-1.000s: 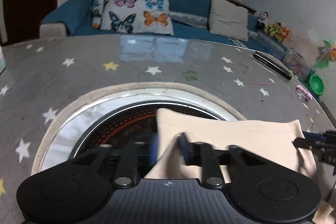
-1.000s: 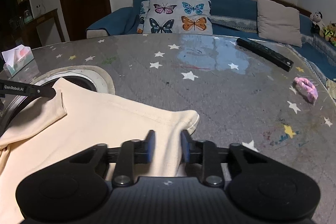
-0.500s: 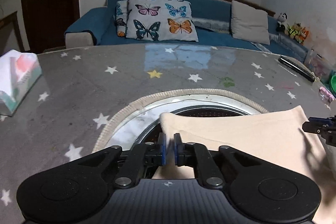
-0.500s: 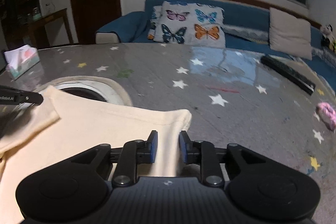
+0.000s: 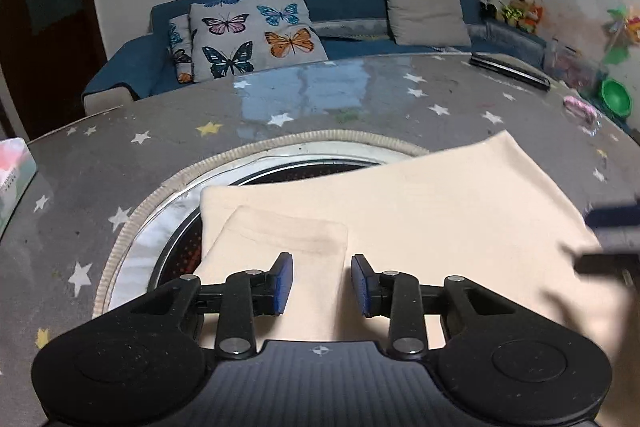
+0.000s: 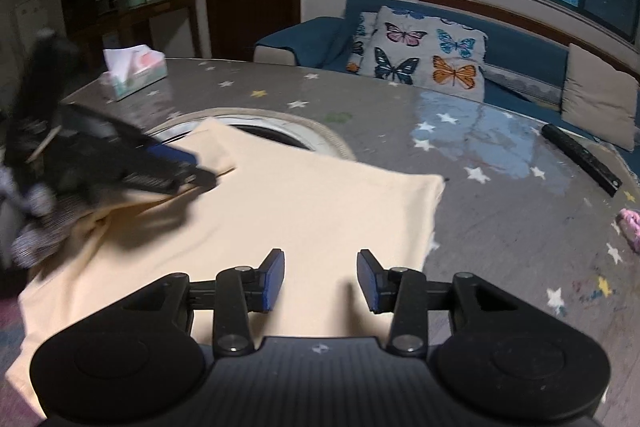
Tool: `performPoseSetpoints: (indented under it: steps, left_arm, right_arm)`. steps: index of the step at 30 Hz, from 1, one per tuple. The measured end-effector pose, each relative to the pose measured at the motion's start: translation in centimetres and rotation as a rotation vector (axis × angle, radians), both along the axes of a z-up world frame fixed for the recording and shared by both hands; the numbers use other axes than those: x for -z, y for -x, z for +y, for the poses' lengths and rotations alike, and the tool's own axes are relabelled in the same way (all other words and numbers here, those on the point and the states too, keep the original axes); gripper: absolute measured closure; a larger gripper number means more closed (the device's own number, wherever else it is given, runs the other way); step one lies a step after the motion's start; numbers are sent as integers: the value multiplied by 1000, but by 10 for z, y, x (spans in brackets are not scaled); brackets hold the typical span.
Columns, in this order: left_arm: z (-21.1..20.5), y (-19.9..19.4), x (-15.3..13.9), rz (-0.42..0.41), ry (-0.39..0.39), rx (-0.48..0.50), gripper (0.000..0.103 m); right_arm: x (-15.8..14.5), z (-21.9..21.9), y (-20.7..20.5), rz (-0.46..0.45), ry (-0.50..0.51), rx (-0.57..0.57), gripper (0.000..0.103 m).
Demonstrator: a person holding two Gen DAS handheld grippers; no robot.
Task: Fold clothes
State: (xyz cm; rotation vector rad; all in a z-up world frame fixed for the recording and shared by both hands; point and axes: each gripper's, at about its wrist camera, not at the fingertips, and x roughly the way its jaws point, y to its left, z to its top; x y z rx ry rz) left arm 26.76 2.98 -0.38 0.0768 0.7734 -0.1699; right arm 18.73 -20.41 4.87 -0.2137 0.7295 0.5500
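Cream cotton, a garment folded over on itself, now lies flat on the star-patterned surface, partly covering the round inset burner at its middle. I have just let go on both sides. My left hand-held gripper has just been opening; its blue pads stand apart above the turned-in sleeve, with cloth under them but nothing pinched. My right hand-held gripper has likewise been opening, and its jaws stand spread over the near edge of the garment, clear of the fabric.

I read this as one fold laid down and released; the cloth looks settled, so a further fold or a smoothing pass is probably next.

Against a second ago, both sets of jaws were nipped on the fabric's edge and the cloth was bunched between them. The tissue box, remote and pink item lie well apart from the work.
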Motion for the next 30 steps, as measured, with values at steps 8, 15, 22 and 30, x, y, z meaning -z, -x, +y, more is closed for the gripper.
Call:
performPoseSetpoints:
  steps: [8, 15, 22, 30]
  left_arm:
    - [21, 10, -14, -62, 25, -94, 100]
    - [105, 77, -63, -194, 146, -328, 101]
    - [178, 157, -66, -220, 159, -528, 101]
    - [222, 182, -28, -126, 204, -617, 101]
  right_arm:
    - [8, 6, 22, 16, 6, -24, 63]
    - [2, 17, 50, 16, -22, -95, 63]
    - [-6, 53, 91, 7, -43, -259, 63]
    - [9, 116, 137, -27, 43, -488, 63]
